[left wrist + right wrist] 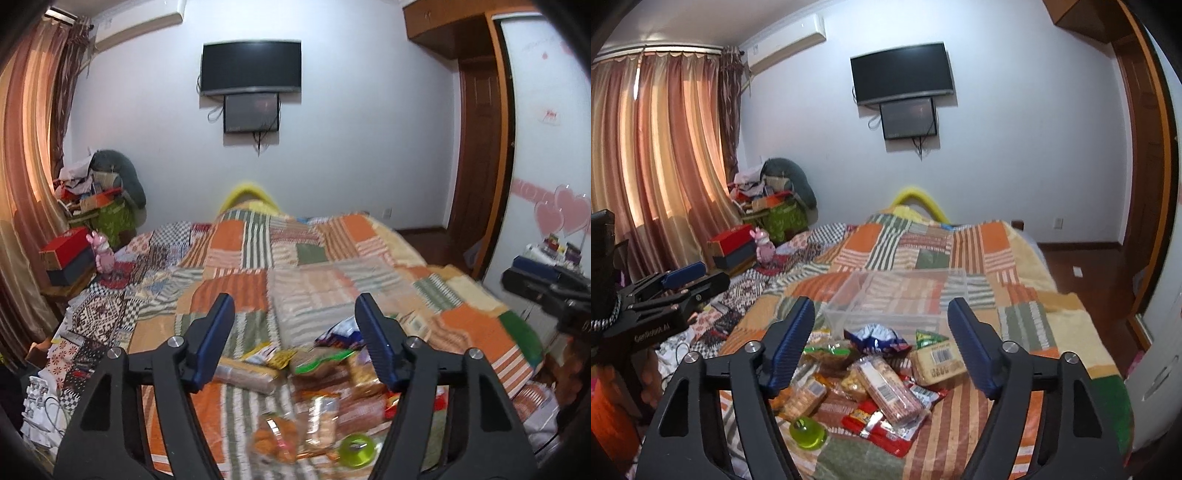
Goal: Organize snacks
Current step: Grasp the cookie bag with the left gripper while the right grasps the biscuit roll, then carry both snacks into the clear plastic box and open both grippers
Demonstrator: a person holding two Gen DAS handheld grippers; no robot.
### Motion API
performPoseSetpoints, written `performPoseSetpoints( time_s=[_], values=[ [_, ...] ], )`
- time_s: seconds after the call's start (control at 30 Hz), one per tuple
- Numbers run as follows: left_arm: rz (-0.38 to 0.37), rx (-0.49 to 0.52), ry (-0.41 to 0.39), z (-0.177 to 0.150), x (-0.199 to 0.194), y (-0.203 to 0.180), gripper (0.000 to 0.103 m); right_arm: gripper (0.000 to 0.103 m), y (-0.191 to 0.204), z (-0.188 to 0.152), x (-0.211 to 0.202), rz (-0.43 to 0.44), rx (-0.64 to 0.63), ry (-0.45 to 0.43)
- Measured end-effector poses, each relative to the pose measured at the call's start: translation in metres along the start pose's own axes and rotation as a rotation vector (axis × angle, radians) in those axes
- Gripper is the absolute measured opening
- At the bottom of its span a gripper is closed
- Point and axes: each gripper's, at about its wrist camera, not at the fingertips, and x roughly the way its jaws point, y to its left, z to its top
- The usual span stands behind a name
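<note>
One clear bin, one green cup, two wall screens.

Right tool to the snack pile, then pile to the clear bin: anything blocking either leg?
Nothing visible does. The right tool hangs open over the snack pile, and the clear bin sits just beyond it on the bed, open-topped.

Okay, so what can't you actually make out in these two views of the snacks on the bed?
- Left wrist view: snack pile motion-blurred, labels unreadable.
- Right wrist view: right gripper fingers cover the pile's edges.
- Clear bin nearly invisible in blur; clearer from the right.
- Green round item: unidentifiable.
</note>
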Motion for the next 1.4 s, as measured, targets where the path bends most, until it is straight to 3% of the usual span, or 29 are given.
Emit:
performPoseSetpoints(
  time_s=[0.3, 0.6, 0.87, 1.03, 1.27, 1.4],
  values=[
    [-0.007, 0.004, 0.231, -0.044, 0.059, 0.039, 0.060, 0.058, -0.013, -0.021, 0.046, 0.030, 0.011, 0.183],
    [-0.060, 0.008, 0.434, -0.095, 0.095, 0.042, 0.060, 0.052, -0.016, -0.052, 0.095, 0.066, 0.022, 0.358],
    [-0.112, -0.015, 0.567, -0.131, 0.120, 0.039, 0.060, 0.052, -0.014, -0.068, 0.124, 0.092, 0.009, 0.443],
    [-0.146, -0.035, 0.610, -0.144, 0.127, 0.038, 0.060, 0.052, -0.012, -0.075, 0.138, 0.085, -0.019, 0.486],
    [-0.152, -0.044, 0.596, -0.151, 0.128, 0.037, 0.060, 0.048, -0.012, -0.080, 0.144, 0.090, -0.022, 0.502],
    [-0.161, -0.051, 0.584, -0.151, 0.129, 0.036, 0.051, 0.043, -0.014, -0.079, 0.143, 0.094, -0.006, 0.498]
  ],
)
